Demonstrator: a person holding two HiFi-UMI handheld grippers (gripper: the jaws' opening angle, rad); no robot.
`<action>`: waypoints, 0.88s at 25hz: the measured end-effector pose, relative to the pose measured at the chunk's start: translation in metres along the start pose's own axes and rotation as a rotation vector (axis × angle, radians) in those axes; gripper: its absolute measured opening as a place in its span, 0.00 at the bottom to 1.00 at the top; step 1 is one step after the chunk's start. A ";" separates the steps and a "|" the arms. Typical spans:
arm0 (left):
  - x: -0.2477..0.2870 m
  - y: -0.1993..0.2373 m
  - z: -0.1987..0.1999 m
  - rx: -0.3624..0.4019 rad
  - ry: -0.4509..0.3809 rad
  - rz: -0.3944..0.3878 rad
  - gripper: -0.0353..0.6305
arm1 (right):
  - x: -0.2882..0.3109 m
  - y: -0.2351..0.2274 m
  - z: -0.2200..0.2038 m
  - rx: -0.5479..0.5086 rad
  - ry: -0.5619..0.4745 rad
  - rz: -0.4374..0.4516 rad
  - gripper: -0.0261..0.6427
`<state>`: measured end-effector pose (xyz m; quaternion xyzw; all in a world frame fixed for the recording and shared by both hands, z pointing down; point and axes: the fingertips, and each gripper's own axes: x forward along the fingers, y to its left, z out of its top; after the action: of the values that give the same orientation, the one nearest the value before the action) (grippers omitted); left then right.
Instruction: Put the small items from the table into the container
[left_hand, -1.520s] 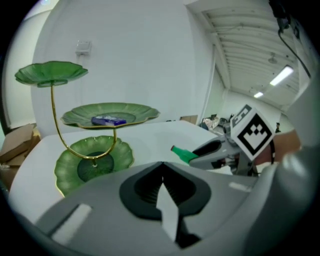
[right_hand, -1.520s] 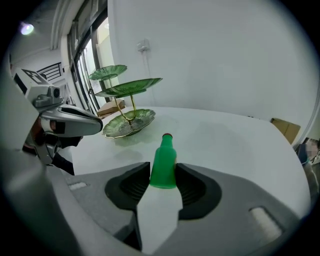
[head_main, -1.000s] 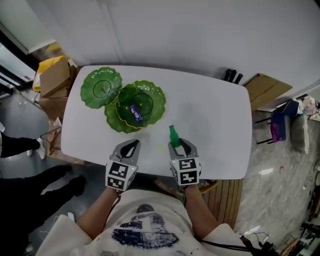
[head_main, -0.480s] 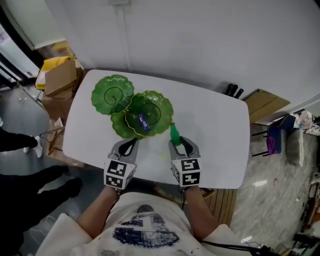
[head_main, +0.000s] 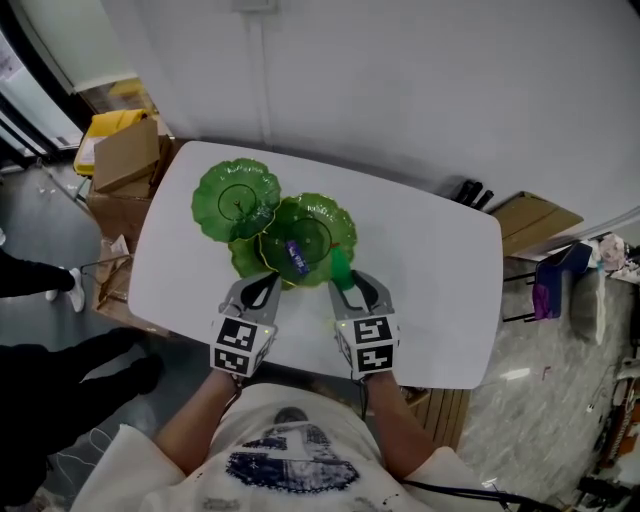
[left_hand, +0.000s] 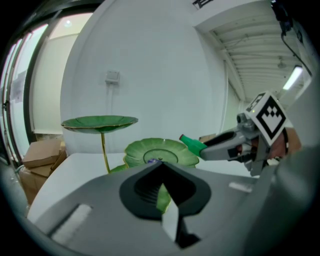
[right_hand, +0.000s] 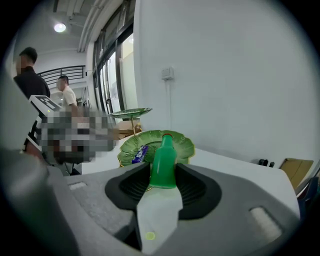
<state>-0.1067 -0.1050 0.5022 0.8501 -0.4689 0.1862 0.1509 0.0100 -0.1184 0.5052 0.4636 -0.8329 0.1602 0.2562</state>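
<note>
Green bottle (right_hand: 163, 162), small plastic, clamped by the body in the right gripper (head_main: 358, 292), neck forward, held up at the near rim of the tiered green leaf dish (head_main: 345, 225). It is not in the dish yet. Left gripper (head_main: 257, 290) has its jaws together with nothing in them, beside the dish over the white table (head_main: 430, 280).

Risks, as a judgement:
- The bottle is round and the tier is shallow, so a release near the rim could roll it off onto the table.
- A nudge could tip the stand, since the top tier sits on a thin stem.
- The bottle could shove the blue-wrapped bar (head_main: 297, 256) already on that tier.

Text: the bottle shows no label. The bar's print is too small to read. The marker cubes (head_main: 372, 345) carry only black-and-white squares.
</note>
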 end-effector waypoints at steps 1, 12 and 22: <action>0.001 0.001 0.002 -0.001 -0.001 -0.001 0.04 | 0.003 0.002 0.002 -0.009 0.003 0.003 0.28; 0.016 0.012 0.010 -0.003 0.000 -0.017 0.04 | 0.029 0.016 0.017 -0.076 0.036 0.045 0.28; 0.027 0.017 0.012 0.001 0.006 -0.025 0.04 | 0.045 0.019 0.016 -0.129 0.078 0.056 0.29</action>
<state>-0.1059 -0.1395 0.5052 0.8556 -0.4575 0.1870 0.1541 -0.0305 -0.1478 0.5181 0.4161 -0.8436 0.1313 0.3130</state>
